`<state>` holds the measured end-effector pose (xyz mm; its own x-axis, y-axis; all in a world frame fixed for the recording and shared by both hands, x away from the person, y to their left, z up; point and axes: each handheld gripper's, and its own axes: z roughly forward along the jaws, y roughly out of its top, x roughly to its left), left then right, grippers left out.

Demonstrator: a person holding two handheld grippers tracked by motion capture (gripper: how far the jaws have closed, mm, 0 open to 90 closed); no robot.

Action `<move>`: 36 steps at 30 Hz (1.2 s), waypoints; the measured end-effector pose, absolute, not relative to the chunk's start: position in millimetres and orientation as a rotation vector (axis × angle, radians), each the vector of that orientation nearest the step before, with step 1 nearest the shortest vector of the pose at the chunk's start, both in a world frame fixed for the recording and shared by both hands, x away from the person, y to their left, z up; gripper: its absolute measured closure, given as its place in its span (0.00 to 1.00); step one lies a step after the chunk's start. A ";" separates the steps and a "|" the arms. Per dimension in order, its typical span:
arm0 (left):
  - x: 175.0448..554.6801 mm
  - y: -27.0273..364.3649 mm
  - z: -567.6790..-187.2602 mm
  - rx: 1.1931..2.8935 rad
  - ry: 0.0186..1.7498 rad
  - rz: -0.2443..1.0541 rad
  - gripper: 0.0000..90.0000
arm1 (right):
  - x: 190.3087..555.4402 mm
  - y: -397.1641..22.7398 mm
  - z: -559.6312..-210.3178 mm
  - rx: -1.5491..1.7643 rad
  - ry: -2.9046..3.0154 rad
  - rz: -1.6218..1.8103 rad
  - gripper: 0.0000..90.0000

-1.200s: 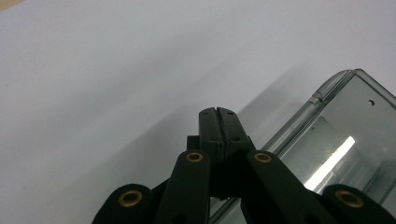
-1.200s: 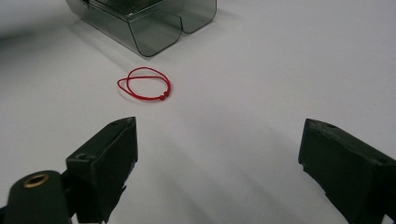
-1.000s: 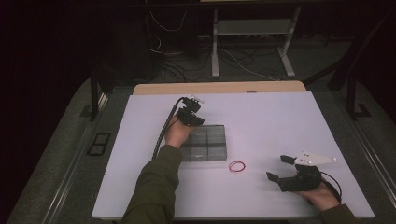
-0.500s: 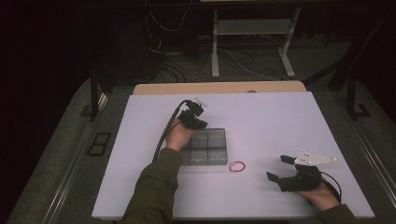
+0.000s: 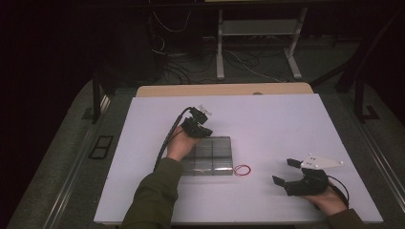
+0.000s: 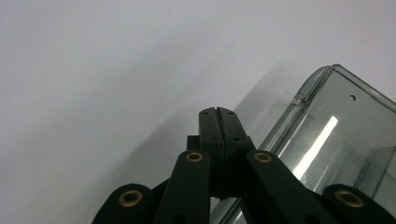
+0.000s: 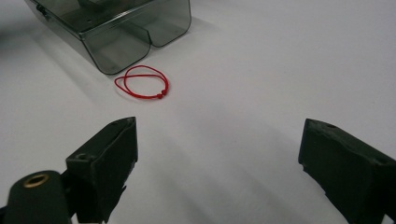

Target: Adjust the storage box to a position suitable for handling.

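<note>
Barely anything has shifted since a second ago: my left gripper (image 5: pixel 200 125) has crept slightly toward the far corner of the box, my right gripper (image 5: pixel 291 172) has stayed put, and box and loop lie where they did.

White surface (image 5: pixel 277 124) carries everything; it reads pale grey in both gripper views.

Clear smoky plastic box (image 5: pixel 212 155), split into compartments, sits mid-surface. From the high view my left jaws are over its far left corner. In the left gripper view a rounded corner of the box (image 6: pixel 327 135) lies just to the right of the jaws, and bare surface runs ahead of them. I cannot tell whether the jaws touch the box.

Left hand (image 5: pixel 180 145) and dark green sleeve (image 5: pixel 155 195) reach in from the near edge; the black cable (image 5: pixel 167 138) loops off the gripper along the forearm.

Left jaws: pressed together, tips meeting with no gap, nothing between them that I can see.

Right gripper sits near the near right part of the surface, grey three-cornered plate (image 5: pixel 321 162) on top, right hand (image 5: pixel 327 200) behind it. Right jaws: spread wide, bare surface between them, holding nothing.

Red string loop (image 5: pixel 242 169) lies flat on the surface just beside the box's near right corner. In the right gripper view the loop (image 7: pixel 142 83) lies ahead and left of the right jaws, well apart from them, with the box corner (image 7: pixel 140 32) just beyond it.
</note>
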<state>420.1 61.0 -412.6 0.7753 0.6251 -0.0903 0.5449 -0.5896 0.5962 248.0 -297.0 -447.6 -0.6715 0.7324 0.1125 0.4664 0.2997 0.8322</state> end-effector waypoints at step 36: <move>389.3 94.5 -413.5 2.320 0.935 0.201 0.99 | 248.8 -295.1 -449.2 1.083 2.290 1.281 0.13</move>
<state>389.3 94.5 -413.5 0.7377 0.6696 -0.0863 0.5750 -0.5562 0.6000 248.8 -295.1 -449.2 -0.6701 0.7361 0.0957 0.4666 0.3174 0.8256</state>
